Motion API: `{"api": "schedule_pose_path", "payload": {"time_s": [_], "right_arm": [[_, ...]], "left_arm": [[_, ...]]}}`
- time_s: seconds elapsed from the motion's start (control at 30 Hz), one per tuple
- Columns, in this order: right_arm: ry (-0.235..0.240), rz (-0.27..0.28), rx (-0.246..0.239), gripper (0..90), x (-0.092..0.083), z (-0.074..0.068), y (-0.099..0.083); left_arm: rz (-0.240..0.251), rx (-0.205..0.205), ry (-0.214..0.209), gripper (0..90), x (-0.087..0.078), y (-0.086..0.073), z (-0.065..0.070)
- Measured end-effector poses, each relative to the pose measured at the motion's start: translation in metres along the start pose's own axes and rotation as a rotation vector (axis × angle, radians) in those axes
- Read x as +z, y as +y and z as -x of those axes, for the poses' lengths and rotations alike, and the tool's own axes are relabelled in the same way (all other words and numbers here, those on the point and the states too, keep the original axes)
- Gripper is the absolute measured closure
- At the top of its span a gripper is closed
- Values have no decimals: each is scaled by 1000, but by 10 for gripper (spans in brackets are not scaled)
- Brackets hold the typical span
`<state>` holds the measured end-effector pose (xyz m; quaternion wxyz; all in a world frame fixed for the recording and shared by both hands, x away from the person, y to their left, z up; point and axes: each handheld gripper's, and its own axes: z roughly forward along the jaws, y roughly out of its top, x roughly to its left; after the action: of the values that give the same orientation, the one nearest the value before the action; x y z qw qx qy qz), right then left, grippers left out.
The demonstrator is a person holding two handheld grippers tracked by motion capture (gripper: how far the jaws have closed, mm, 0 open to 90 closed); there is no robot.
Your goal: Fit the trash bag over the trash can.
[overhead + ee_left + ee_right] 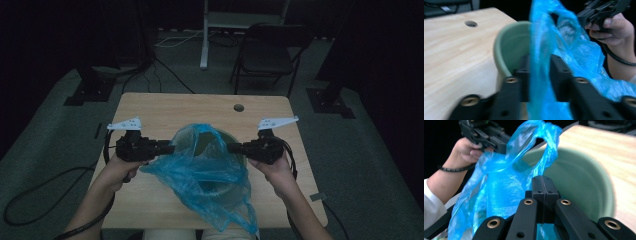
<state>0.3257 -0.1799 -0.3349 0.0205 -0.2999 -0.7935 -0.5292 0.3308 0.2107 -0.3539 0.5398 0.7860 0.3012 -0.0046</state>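
On the left side of the high view, the left gripper (167, 148) is held in the person's left hand (120, 167) and points across the table (150, 107) toward the middle. Its two black jaws are almost closed, and they pinch the left edge of the blue plastic bag (205, 175). In the left gripper view the thin blue plastic runs straight up between the two jaws, and the jaws press on it from both sides.

Just past the tip of the left gripper, in the middle, is a green bucket (207, 142). It stands upright on the table. The blue bag hangs over it and covers most of it, and the bottom of the bag spills down past the near edge of the table toward the person. In the left gripper view the round green rim (499, 47) shows just beyond the jaws and a little to their left.

On the right side, the right gripper (232, 148) is held in the right hand (272, 162) and points back toward the left gripper. Its jaws are closed tight together, and they hold the right edge of the blue bag. In the right gripper view the bag stretches from these jaws across to the other gripper, and the open green bucket (584, 177) sits just beyond the jaws and to their right.

The two grippers face each other, with the bag pulled wide between them over the bucket.
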Motion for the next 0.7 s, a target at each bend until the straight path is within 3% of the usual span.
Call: {"api": "schedule_pose_path", "payload": {"time_s": [0.1,0.23,0.27,0.33,0.37,0.47,0.53,0.6,0.63,0.7], "right_arm": [[-29,21,-5,900,-7,2,7],[-85,87,6,900,-25,12,27],[-93,93,3,900,-26,13,30],[-94,102,7,900,-28,15,33],[-127,116,9,900,-31,19,41],[-129,116,13,900,-31,22,43],[-142,113,42,900,-25,34,49],[-140,111,50,900,-24,36,50],[-178,95,51,900,-19,41,50],[-168,96,71,900,-17,47,48]], "left_arm": [[20,-14,5,900,-2,3,-2],[55,-16,10,900,-4,12,-2],[72,-23,-4,900,-5,13,-3],[80,-26,14,900,-5,15,-2],[100,-36,17,900,-7,17,-4],[118,-48,14,900,-8,18,-7],[136,-53,7,900,-8,17,-9],[152,-68,-19,900,-10,15,-12],[155,-75,-17,900,-11,14,-12],[149,-75,-11,900,-12,12,-13]]}}
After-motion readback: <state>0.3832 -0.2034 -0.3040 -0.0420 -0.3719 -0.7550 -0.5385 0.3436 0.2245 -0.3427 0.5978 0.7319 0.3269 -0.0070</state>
